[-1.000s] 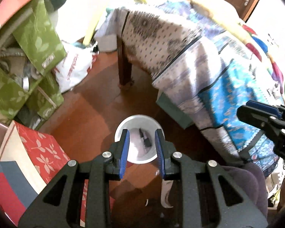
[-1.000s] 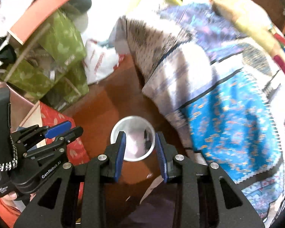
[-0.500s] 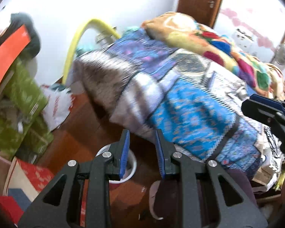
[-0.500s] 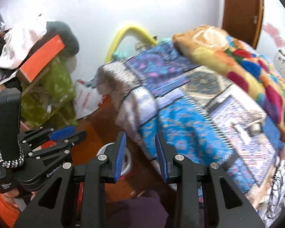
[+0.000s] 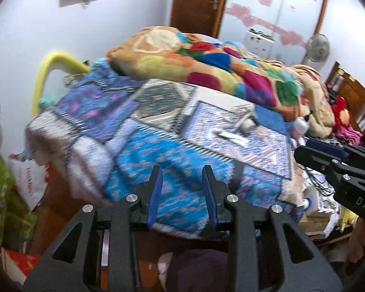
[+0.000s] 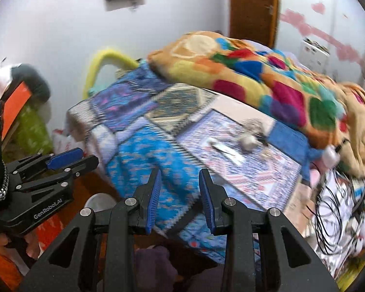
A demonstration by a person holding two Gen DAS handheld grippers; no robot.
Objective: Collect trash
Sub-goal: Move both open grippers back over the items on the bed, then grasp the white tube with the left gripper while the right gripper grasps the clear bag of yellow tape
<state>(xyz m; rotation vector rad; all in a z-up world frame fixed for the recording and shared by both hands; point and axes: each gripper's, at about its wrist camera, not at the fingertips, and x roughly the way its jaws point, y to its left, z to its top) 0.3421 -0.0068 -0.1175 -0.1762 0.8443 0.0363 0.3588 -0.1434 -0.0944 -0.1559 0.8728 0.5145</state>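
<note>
Plainly, the left gripper (image 5: pixel 182 196) has its blue-padded jaws spread with nothing between them, and the right gripper (image 6: pixel 180 196) likewise holds its jaws apart and empty. Both hang in the air off the near edge of the bed (image 5: pixel 172 160), pointing across it, the left one beside and to the left of the right one.

Beyond the fingertips lies a patchwork bedspread (image 6: pixel 143 150) of bright blue, purple and grey panels, draped over the near edge of the bed and hanging toward the floor. On a pale patterned panel toward the right side of the bedspread sit the likely trash pieces: a flat white strip (image 5: pixel 228 136) with a dark mark, and just beyond it a small crumpled grey-white wad (image 5: pixel 246 124). Both views are blurred, so what they are made of cannot be told. They lie well apart from either gripper.

Along the far side of the bed a thick multicoloured blanket (image 6: pixel 267 73) is heaped. Past the right edge of the bed a tangle of black cables (image 6: pixel 333 209) spreads over printed fabric. Low on the floor, the rim of a white bucket (image 6: pixel 98 200) peeks out beside the left gripper in the right wrist view. A yellow curved tube (image 5: pixel 53 68) stands against the wall behind the far left corner of the bed, and a brown wooden door (image 5: pixel 197 2) rises behind.
</note>
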